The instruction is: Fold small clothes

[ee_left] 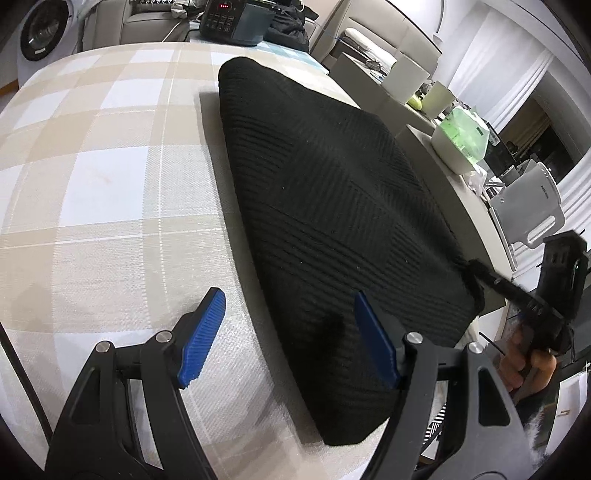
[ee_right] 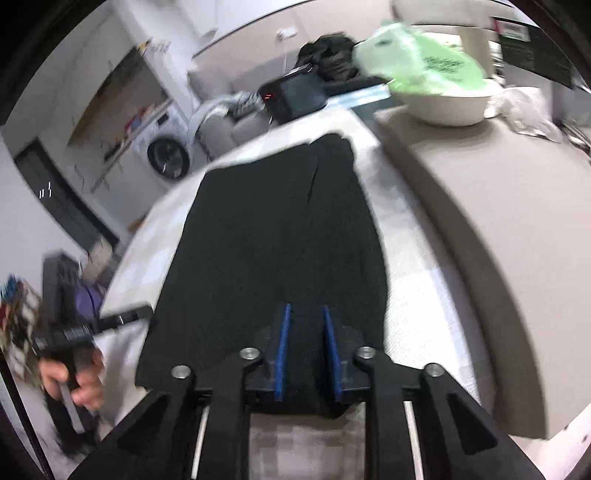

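A black ribbed knit garment (ee_left: 332,192) lies folded into a long flat shape on a beige and white checked tablecloth (ee_left: 110,177). My left gripper (ee_left: 288,297) is open over its near left edge. One blue pad (ee_left: 201,336) hangs above the cloth and the other (ee_left: 375,339) above the knit, with nothing gripped. In the right wrist view the garment (ee_right: 273,236) runs away from me. My right gripper (ee_right: 306,308) sits at its near end with the pads a little apart. The knit edge lies between them but is not pinched.
A grey counter (ee_right: 480,206) borders the table on the right and carries a white bowl with a green plastic bag (ee_right: 424,66). At the far end stand a black appliance with a red display (ee_left: 225,18) and a washing machine (ee_left: 40,33). A hand (ee_right: 77,384) holds the left gripper.
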`<state>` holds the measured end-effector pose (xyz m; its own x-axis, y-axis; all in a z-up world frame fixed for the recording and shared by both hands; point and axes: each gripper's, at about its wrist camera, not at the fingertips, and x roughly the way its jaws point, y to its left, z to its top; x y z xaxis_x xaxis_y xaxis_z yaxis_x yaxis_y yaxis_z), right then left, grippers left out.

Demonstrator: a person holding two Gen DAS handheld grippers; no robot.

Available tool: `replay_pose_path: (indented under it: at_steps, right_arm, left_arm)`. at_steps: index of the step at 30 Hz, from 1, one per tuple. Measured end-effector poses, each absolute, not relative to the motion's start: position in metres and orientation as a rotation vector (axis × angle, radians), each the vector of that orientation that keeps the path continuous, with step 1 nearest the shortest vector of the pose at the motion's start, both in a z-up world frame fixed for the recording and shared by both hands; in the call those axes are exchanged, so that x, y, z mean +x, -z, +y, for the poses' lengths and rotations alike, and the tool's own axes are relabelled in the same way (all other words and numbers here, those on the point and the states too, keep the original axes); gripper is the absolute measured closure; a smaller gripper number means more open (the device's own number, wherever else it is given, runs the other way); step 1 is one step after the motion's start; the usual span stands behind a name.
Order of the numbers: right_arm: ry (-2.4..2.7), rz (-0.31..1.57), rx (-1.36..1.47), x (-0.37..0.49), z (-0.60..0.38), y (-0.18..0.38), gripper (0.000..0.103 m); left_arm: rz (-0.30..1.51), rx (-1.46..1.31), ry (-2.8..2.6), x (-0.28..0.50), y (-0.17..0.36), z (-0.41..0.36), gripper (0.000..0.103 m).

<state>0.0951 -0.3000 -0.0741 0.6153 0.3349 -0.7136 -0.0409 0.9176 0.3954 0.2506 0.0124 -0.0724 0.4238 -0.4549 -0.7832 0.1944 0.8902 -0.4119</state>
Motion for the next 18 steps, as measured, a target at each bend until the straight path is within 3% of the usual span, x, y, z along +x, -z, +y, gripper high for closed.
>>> replay_pose_path:
  at_steps: [2,15,17,18]
  right_arm:
    - [-0.169,0.881,0.404,0.111,-0.314,0.073,0.057]
    - [-0.117,0.973,0.438,0.184,-0.328,0.098,0.057]
    - [-0.124,0.978,0.419,0.189,-0.323,0.102,0.061]
    - [-0.128,0.970,0.400,0.189,-0.319,0.101,0.064]
  left_arm:
    - [1.073,-0.291,0.410,0.256,0.075,0.009,0.034]
    - [1.066,-0.357,0.397,0.306,0.079,-0.006,0.034]
    - [1.055,-0.394,0.391,0.314,0.081,-0.004,0.039]
    - [1.054,-0.410,0.388,0.316,0.082,-0.002,0.052]
